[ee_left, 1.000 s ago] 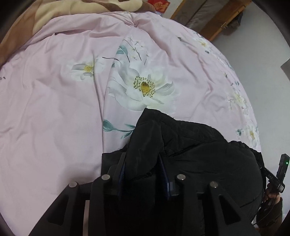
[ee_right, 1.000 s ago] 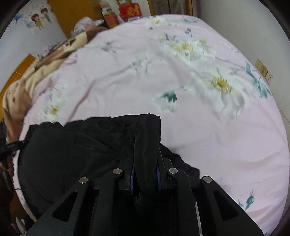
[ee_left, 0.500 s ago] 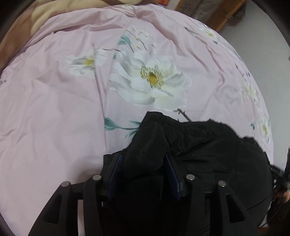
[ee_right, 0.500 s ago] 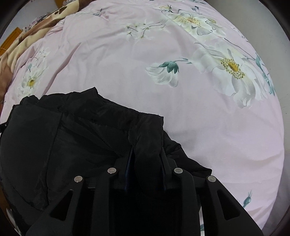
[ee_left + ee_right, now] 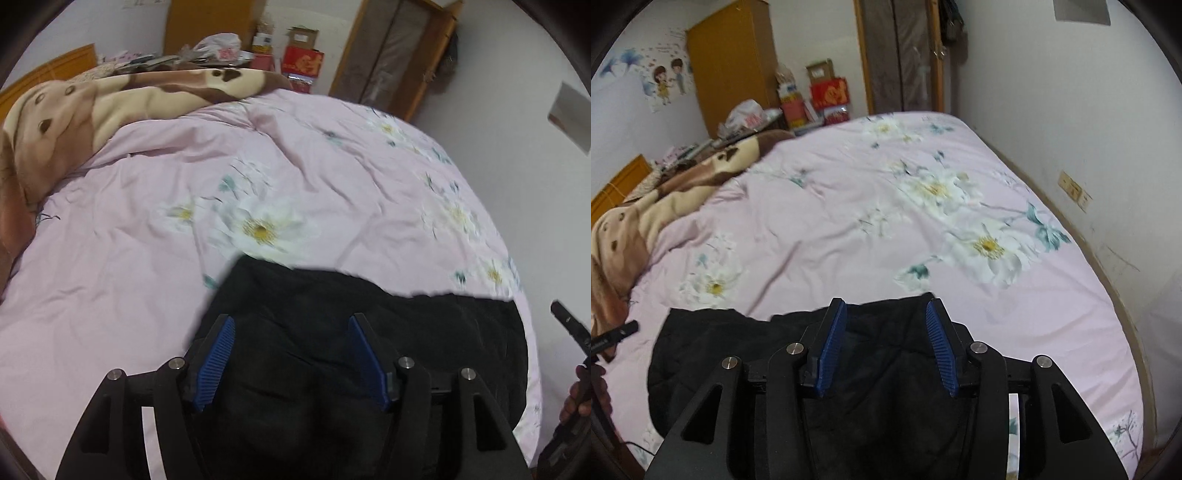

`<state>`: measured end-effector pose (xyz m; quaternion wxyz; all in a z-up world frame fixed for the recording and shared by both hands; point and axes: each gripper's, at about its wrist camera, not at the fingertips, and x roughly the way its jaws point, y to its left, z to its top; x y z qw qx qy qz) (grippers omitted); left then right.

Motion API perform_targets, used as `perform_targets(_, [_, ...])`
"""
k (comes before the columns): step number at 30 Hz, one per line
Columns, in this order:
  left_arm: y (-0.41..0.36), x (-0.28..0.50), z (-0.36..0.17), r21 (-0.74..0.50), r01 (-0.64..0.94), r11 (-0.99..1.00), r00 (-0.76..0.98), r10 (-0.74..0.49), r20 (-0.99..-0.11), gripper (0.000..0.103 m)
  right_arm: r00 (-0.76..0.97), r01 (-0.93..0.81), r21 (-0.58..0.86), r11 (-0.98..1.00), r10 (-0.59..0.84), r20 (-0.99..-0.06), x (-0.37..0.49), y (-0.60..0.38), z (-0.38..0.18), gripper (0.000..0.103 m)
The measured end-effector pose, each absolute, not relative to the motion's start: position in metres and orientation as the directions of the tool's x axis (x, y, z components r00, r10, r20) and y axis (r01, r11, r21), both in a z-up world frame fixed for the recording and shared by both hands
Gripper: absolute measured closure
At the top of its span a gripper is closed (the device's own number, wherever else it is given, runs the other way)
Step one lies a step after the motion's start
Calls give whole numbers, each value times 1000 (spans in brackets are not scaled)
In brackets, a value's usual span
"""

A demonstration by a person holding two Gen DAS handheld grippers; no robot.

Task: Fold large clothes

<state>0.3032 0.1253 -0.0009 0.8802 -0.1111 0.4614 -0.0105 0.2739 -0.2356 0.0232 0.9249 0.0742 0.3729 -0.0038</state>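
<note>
A black padded garment (image 5: 424,332) lies folded in a heap at the near edge of the bed, and the right wrist view shows the same garment (image 5: 720,350). My left gripper (image 5: 290,321) hovers above its left part. The jaws are opening, and the blue pads (image 5: 218,354) stand clear of the cloth. My right gripper (image 5: 885,306) hangs over the garment's right corner, jaws also opening, with no cloth pinched between its pads (image 5: 940,347). The fabric shows through both gaps from below.
The pink floral duvet (image 5: 147,258) covers the whole bed. A brown and cream blanket (image 5: 92,107) is bunched at the far left. Boxes (image 5: 827,92) and a wooden wardrobe (image 5: 731,62) stand behind. A white wall (image 5: 1108,147) runs along the bed's right side.
Both grippers have let go of the folds of black cloth that they pinched, widened their jaws, and lifted and tipped upward, so the room behind the bed has come into view.
</note>
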Motion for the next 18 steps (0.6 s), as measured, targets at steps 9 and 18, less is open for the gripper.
perform_targets(9, [43, 315, -72, -32, 9, 999, 484, -32, -874, 36, 568, -46, 46, 998, 63, -821, 286, -165, -72, 51])
perform_targets(18, [44, 326, -125, -64, 17, 998, 448, -65, -892, 36, 523, -40, -40, 998, -14, -852, 298, -156, -132, 50])
